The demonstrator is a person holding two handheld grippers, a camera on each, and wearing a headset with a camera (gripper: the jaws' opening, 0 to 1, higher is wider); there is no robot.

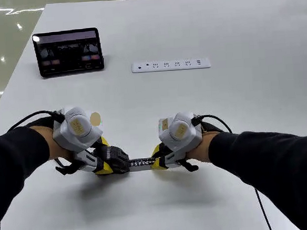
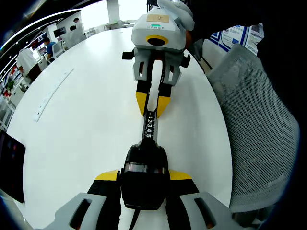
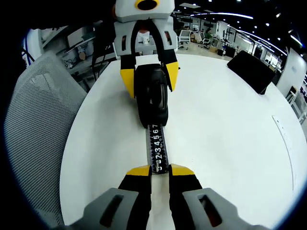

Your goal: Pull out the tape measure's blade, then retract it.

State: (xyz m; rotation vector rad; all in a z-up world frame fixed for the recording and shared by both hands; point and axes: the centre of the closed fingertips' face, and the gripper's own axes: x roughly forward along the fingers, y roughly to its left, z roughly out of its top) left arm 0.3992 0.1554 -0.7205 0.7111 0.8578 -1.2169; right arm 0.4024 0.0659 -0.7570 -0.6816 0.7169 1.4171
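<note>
A black tape measure case (image 1: 116,159) rests low over the white table (image 1: 190,33), and my left gripper (image 1: 108,159) is shut on it. In the left gripper view the case (image 2: 144,175) sits between the yellow-tipped fingers (image 2: 106,176). A short length of blade (image 1: 141,162) with printed numbers runs from the case to my right gripper (image 1: 157,159), which is shut on the blade's end. The right gripper view has the blade (image 3: 157,146) leading from my right gripper (image 3: 159,171) up to the case (image 3: 151,96). The left gripper view has the blade (image 2: 148,127) reaching the right gripper (image 2: 152,106).
A dark tablet (image 1: 68,51) stands at the back left of the table, and a white power strip (image 1: 171,65) lies behind the grippers. A grey mesh chair (image 2: 249,139) sits off the near table edge. People (image 2: 48,45) stand far off in the room.
</note>
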